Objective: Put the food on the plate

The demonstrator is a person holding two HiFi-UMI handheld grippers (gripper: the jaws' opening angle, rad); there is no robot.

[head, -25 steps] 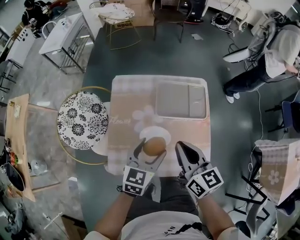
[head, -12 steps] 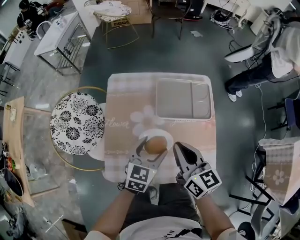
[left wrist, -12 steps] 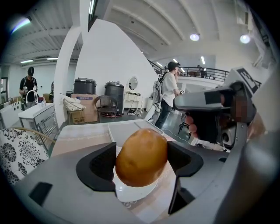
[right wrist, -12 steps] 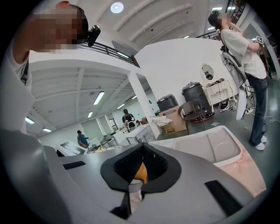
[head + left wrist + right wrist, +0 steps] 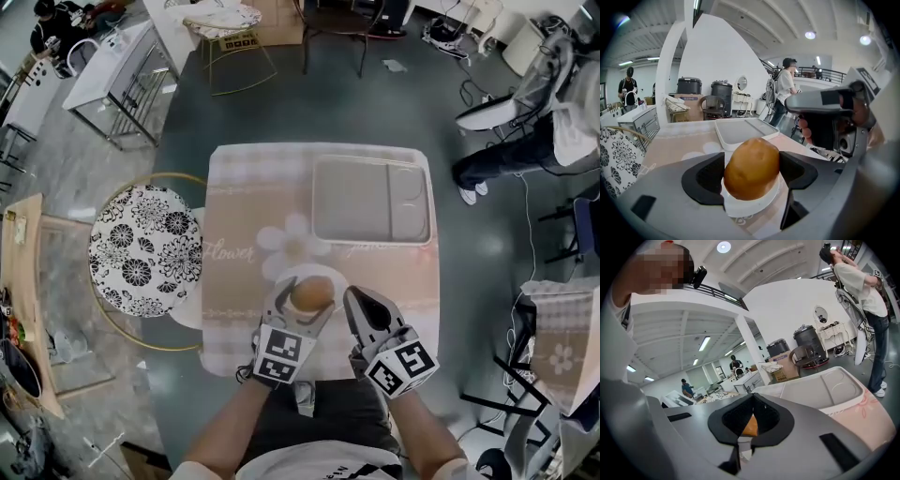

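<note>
A round brown piece of food sits between the jaws of my left gripper, which is shut on it. In the left gripper view the food is directly over a small white plate; whether it touches the plate I cannot tell. The plate lies near the front edge of the pink table. Just right of the plate is my right gripper, jaws together and holding nothing. In its own view the right gripper shows only a sliver of the food through the gap.
A white compartment tray lies at the table's back right. A floral stool stands to the left of the table. A person stands on the floor to the right. More tables and chairs are farther back.
The head camera has shifted, so the table sits a little higher and larger in view. Both grippers keep their places, and the left one still holds the food over the plate.
</note>
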